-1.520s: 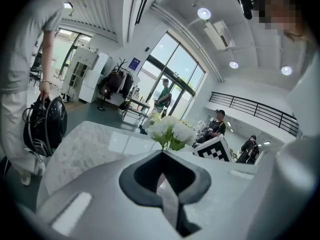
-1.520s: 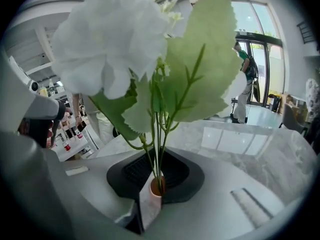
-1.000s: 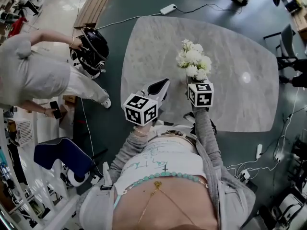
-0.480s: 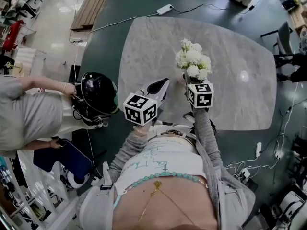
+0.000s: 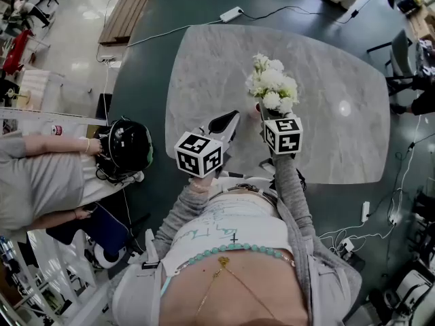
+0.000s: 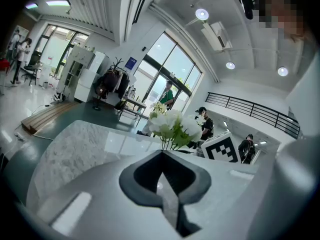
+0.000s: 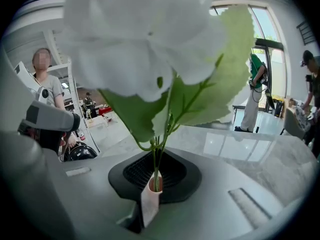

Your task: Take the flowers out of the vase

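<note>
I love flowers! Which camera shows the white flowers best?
The head view: the whole bunch of flowers shows, held by the right tool. The left gripper view shows them small; the right gripper view, too close.

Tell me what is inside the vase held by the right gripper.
Thin green stems of the white flowers go into the narrow mouth of the vase. The right gripper is shut on the vase; its wall hides how deep they reach.
</note>
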`<control>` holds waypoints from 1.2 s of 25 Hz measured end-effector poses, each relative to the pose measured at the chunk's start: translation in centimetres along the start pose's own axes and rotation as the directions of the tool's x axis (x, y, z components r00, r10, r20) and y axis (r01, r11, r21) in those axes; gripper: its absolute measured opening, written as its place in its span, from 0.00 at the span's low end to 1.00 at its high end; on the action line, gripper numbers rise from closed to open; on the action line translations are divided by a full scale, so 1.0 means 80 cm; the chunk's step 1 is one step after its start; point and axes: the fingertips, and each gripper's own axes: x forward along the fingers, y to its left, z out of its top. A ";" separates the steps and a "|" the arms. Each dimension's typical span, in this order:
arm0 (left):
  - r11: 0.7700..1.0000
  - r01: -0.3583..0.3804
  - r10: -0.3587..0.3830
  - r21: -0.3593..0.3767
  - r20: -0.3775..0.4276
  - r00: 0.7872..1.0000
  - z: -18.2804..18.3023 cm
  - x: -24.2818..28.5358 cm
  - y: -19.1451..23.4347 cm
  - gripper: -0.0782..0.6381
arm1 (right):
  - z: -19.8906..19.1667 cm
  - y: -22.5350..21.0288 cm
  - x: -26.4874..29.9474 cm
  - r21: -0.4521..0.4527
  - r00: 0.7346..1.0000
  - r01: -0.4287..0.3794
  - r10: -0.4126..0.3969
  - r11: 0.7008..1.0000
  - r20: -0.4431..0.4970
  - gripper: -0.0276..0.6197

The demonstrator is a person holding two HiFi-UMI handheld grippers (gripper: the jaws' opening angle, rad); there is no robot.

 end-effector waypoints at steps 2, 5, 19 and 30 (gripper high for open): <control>1.000 0.001 -0.001 0.000 -0.002 1.000 -0.002 -0.001 -0.002 0.11 | 0.003 0.001 -0.003 0.000 1.000 -0.002 0.002 1.000 0.007 0.10; 1.000 0.001 -0.001 0.001 -0.002 1.000 -0.001 -0.003 -0.001 0.11 | 0.009 0.005 -0.006 -0.005 1.000 -0.005 0.005 1.000 0.016 0.10; 1.000 0.007 -0.007 0.001 0.007 1.000 0.002 -0.003 -0.006 0.11 | 0.039 0.013 -0.022 -0.024 0.998 -0.024 0.025 0.999 0.051 0.10; 1.000 0.023 -0.023 0.012 -0.004 1.000 -0.001 0.005 -0.016 0.11 | 0.066 0.014 -0.044 -0.025 0.995 -0.045 0.047 0.999 0.088 0.10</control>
